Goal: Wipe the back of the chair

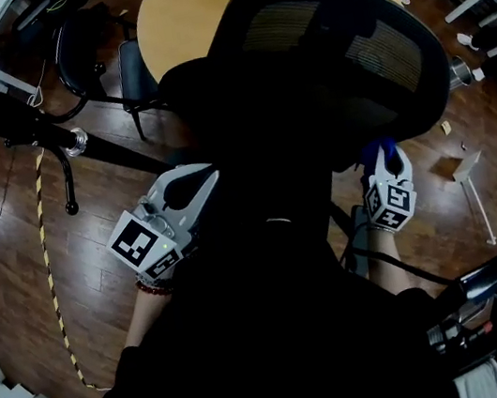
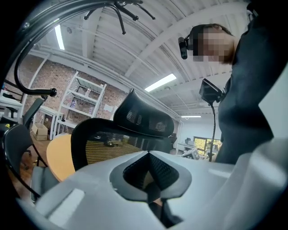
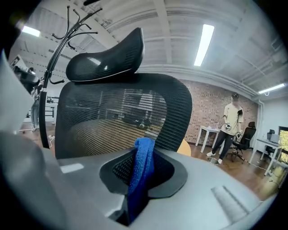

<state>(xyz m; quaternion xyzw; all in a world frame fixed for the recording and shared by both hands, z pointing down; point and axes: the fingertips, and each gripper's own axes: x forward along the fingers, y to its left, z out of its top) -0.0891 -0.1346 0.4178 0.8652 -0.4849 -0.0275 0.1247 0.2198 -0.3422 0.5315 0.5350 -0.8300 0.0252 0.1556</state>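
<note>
Cloth (image 3: 139,179) lengthwise in right gripper (image 3: 145,155), end pointing twd chair back (image 3: 103,121).

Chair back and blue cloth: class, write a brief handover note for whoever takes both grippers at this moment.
Left gripper: shut, empty, pointing at the chair back.
Right gripper: shut on the blue cloth, facing the chair back; whether the cloth touches it cannot be told.
Done: cloth in grip, close to the chair.
Left: wipe the chair back; no wiped area shows.
</note>
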